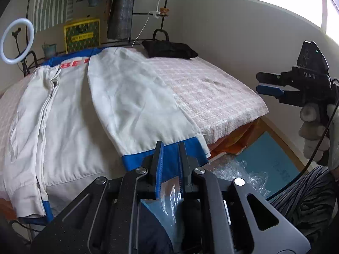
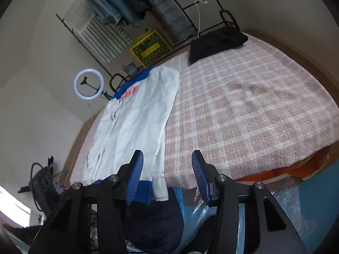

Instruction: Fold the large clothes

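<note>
Where it lies folded, the jacket [image 2: 135,131] is off-white (blue trim).

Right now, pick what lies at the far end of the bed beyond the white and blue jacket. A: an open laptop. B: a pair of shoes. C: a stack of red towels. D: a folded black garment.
D: a folded black garment lies on the pink checked bedcover at the far end, apart from the white and blue jacket; no towels, laptop or shoes show there.
</note>
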The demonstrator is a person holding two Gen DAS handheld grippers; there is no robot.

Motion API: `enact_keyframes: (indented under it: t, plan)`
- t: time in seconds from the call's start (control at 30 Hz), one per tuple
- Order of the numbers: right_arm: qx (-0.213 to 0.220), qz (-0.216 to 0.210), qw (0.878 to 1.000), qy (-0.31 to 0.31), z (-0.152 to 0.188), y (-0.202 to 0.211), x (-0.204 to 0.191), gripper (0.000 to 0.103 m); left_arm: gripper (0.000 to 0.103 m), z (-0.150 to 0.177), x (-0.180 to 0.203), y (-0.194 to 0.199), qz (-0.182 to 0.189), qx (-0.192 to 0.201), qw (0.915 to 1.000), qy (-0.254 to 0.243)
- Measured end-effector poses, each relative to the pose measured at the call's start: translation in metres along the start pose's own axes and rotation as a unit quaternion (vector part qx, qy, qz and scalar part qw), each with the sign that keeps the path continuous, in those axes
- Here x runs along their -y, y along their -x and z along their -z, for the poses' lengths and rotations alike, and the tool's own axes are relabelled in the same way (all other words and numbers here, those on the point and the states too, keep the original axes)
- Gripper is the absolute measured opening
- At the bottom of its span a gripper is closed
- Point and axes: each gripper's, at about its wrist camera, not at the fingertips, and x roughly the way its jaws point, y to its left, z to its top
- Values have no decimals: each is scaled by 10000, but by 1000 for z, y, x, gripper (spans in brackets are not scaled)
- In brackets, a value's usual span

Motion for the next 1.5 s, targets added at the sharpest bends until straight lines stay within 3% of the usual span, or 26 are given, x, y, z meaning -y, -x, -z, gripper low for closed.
enact_keyframes:
  t: [0.03,0.07,0.17,0.2,0.23,0.4,0.57,0.6,0.63,0.7,0.73,0.77,0.8,0.87,0.93,1.17,1.23,1.5]
  plan:
    - [67,-58,9999,-61,-1,2,2,48,30,1,9,-8,36,-11,9998,-204]
    - [145,-101,9998,-122,-3,7,5,48,36,2,21,-17,11,-69,9987,-506]
    - [274,-171,9992,-253,-6,12,8,48,44,8,54,-48,-123,-201,9927,-1179]
    - [305,-184,9989,-298,-5,12,9,48,54,14,61,-56,-226,-275,9900,-1363]
    - [323,-196,9987,-340,-5,11,11,49,57,16,68,-64,-357,-313,9878,-1486]
    - [318,-277,9974,-587,-6,13,24,49,65,25,90,-101,-648,-517,9767,-1981]
    - [383,-405,9952,-802,-12,14,29,49,65,34,96,-114,-1132,-485,9631,-2393]
    - [393,-467,9945,-847,-14,14,29,49,64,35,97,-115,-1191,-464,9603,-2479]
    - [394,-515,9941,-872,-16,13,30,49,50,35,97,-114,-1225,-418,9600,-2483]
    - [404,-559,9933,-924,-22,9,28,49,40,28,87,-108,-1054,-406,9681,-2237]
    - [393,-582,9928,-971,-24,6,28,49,23,23,80,-104,-881,-451,9742,-2028]
    - [374,-635,9920,-1020,-27,2,29,50,16,18,72,-99,-723,-520,9801,-1774]
    - [340,-675,9912,-1083,-30,-4,29,51,12,10,58,-93,-361,-650,9884,-1322]
    - [217,-686,9910,-1125,-35,-17,28,51,10,-4,31,-81,207,-779,9959,-413]
    - [-30,-587,9925,-1070,-42,-38,26,51,9,-12,15,-71,513,-765,9957,135]
    - [-839,-594,9929,-595,-73,-126,7,51,8,-16,0,-52,845,-629,9916,747]
    - [-999,-647,9906,-674,-87,-156,6,60,8,-17,-3,-48,914,-608,9897,917]
    - [-1523,-507,9794,-1229,-116,-268,17,60,8,-24,-13,-32,1113,-415,9828,1411]
